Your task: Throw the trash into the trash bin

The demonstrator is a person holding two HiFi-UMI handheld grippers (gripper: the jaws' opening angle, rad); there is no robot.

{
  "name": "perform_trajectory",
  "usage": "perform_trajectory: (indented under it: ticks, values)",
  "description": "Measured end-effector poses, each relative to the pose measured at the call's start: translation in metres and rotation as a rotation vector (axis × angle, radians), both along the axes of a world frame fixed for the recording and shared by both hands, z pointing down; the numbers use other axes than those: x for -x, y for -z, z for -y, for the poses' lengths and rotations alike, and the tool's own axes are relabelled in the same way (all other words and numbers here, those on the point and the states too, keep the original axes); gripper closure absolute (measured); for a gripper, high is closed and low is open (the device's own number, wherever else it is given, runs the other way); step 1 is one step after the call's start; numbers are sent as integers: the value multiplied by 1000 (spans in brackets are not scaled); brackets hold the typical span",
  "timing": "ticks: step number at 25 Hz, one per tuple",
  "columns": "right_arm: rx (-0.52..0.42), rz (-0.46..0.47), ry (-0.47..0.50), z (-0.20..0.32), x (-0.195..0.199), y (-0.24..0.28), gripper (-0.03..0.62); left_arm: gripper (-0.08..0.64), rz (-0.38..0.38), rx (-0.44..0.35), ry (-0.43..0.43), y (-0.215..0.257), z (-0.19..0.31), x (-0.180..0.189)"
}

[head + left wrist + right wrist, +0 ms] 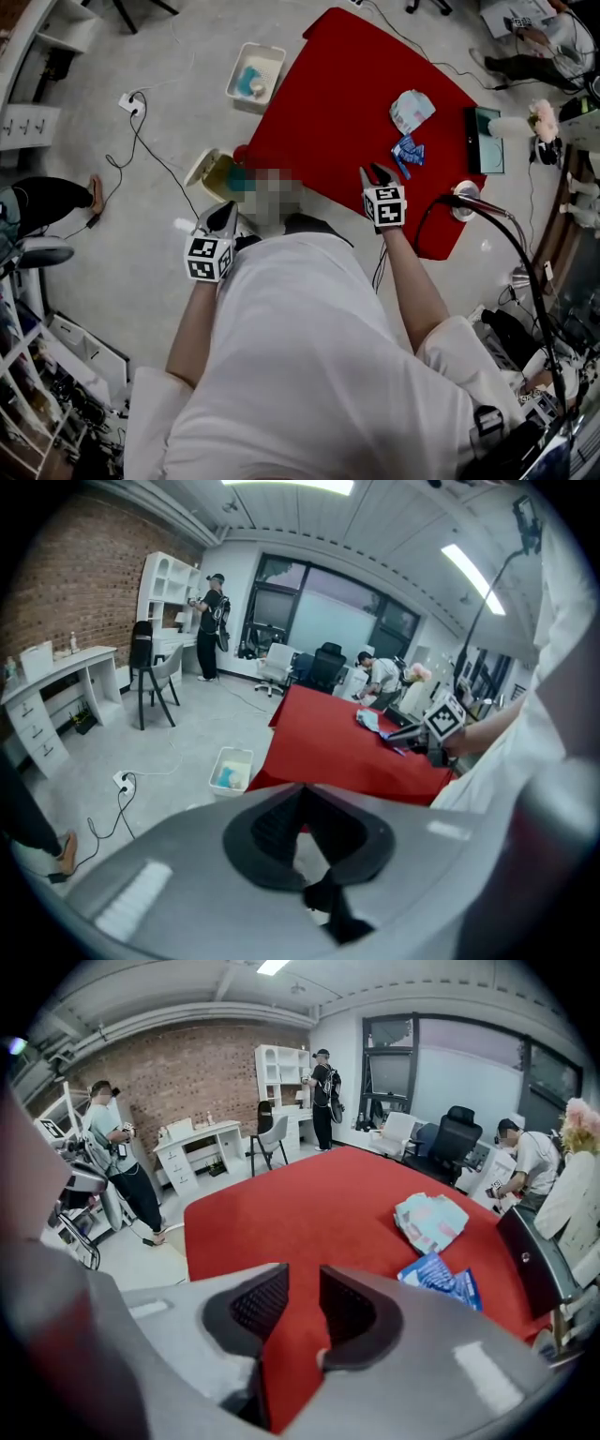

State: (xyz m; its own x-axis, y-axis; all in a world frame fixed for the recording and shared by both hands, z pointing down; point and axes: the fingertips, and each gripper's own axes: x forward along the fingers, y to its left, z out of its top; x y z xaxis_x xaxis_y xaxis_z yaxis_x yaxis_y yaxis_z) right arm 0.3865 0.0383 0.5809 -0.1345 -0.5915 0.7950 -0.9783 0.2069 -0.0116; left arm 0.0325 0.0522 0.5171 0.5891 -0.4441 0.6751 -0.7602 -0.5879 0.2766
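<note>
Two claws, both empty. The left gripper (300, 789) seems closed up, though that is hard to see. The right gripper (302, 1283) is a little open over the red table (300, 1204). Open it wider, then reach for the blue wrapper (439, 1279). The crumpled bag (429, 1220) lies just behind.

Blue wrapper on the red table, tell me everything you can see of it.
The blue wrapper looks like a thin, glossy plastic packet. It is bright blue with white print too small to read, and it is creased into two uneven flaps. It lies flat on the red table, toward that table's right side in the head view, close beside a pale packet; whether they touch is unclear. Nothing holds it: the right gripper is short of it, jaws apart and empty.
</note>
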Motion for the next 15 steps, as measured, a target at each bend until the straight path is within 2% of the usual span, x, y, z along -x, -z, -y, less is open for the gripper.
perform_trajectory:
  ticks: [10, 15]
  values:
    - [59, -102, -127, 16, -85, -26, 468, 555, 32, 21, 14, -9, 22, -25]
    - [103, -167, -143, 22, -117, -44, 424, 555, 43, 29, 19, -11, 28, -39]
